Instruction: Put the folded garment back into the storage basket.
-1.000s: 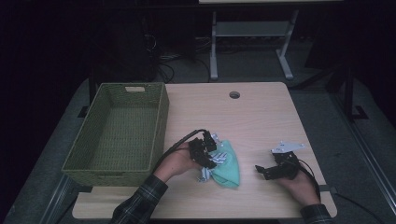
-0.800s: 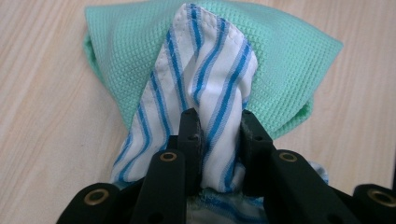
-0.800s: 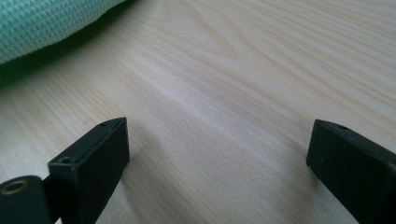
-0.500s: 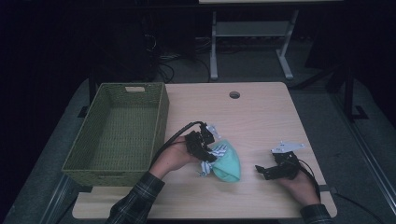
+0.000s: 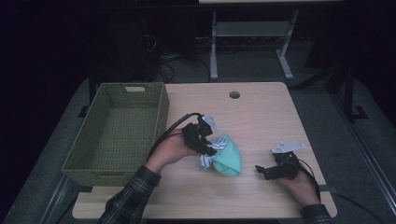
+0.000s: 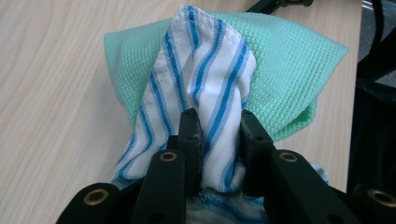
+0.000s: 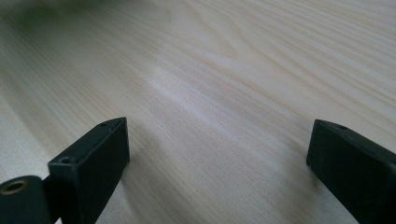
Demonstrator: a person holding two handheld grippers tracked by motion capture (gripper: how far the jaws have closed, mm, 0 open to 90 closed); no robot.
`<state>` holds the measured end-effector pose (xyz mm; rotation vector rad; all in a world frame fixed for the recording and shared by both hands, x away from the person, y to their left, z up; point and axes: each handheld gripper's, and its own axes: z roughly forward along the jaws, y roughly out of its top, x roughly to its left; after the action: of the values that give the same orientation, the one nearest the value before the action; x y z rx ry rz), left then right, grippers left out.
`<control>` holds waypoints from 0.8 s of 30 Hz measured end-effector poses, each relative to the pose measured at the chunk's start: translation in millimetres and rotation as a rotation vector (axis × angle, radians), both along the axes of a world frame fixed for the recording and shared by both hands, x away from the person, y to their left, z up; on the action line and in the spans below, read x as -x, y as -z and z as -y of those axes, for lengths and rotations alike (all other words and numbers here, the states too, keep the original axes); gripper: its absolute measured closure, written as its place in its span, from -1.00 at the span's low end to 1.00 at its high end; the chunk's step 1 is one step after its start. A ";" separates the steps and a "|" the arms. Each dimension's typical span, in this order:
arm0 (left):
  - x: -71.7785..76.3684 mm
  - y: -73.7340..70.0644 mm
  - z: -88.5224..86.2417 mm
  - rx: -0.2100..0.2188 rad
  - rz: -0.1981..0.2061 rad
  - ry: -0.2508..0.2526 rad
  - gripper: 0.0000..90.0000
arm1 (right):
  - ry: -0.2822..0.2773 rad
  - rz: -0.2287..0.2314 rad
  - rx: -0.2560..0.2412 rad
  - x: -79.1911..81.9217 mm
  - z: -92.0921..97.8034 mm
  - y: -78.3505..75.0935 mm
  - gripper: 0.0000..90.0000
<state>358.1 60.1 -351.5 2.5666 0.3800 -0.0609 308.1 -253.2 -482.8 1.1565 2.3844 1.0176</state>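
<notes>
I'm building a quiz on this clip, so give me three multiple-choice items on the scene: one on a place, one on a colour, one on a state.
1. Where does the woven basket stand on the table?
A. at its left side
B. at its right side
C. at its middle

2. What colour are the stripes on the white cloth?
A. red
B. blue
C. black

3. How do the right gripper jaws stand?
A. shut on the cloth
B. shut on nothing
C. open over bare wood

Answers:
1 A: the high view shows it along the left edge.
2 B: the left gripper pinches blue-striped fabric lying on the green cloth.
3 C: its own view shows the jaws wide apart.
</notes>
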 end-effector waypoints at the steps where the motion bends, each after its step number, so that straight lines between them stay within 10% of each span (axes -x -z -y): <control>1: 0.0 -1.9 -0.4 -0.001 0.002 0.001 0.64 | 0.000 0.000 0.000 0.0 0.0 0.0 -0.88; 24: -4.3 -47.7 -32.7 0.000 0.063 -0.064 0.64 | 0.016 -0.011 0.000 -0.4 -0.6 0.1 -0.94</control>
<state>362.3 92.7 -303.8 2.5478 0.4380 0.0437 308.6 -252.6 -483.0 1.1822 2.3802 1.0082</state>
